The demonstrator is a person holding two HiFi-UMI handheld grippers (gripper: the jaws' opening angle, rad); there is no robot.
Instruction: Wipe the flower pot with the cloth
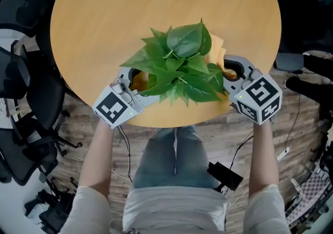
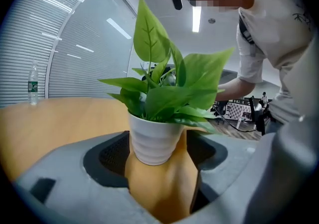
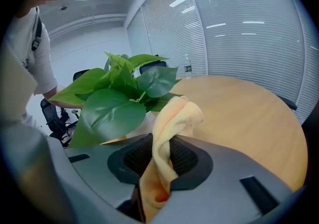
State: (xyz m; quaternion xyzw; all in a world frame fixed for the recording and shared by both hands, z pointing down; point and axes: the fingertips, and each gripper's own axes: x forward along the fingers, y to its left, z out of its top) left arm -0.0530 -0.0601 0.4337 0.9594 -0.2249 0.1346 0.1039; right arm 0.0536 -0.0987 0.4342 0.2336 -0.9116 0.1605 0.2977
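Two claws: my left claw (image 2: 162,164) gapes around the flower pot (image 2: 153,141); right claw (image 3: 162,161) clamps the yellow cloth (image 3: 172,128).
Wiping: not yet done, I judge.

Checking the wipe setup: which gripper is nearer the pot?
Left. The left gripper has the pot between its open fingers; the right gripper, holding the cloth, is off to its side.

white ribbed flower pot (image 2: 153,141) w/ green leafy plant, upright nr bench (image 1: 104,20) front edge. pale-yellow cloth (image 3: 172,123) bunched, pinched in right gripper (image 3: 160,161) jaws, beside pot.
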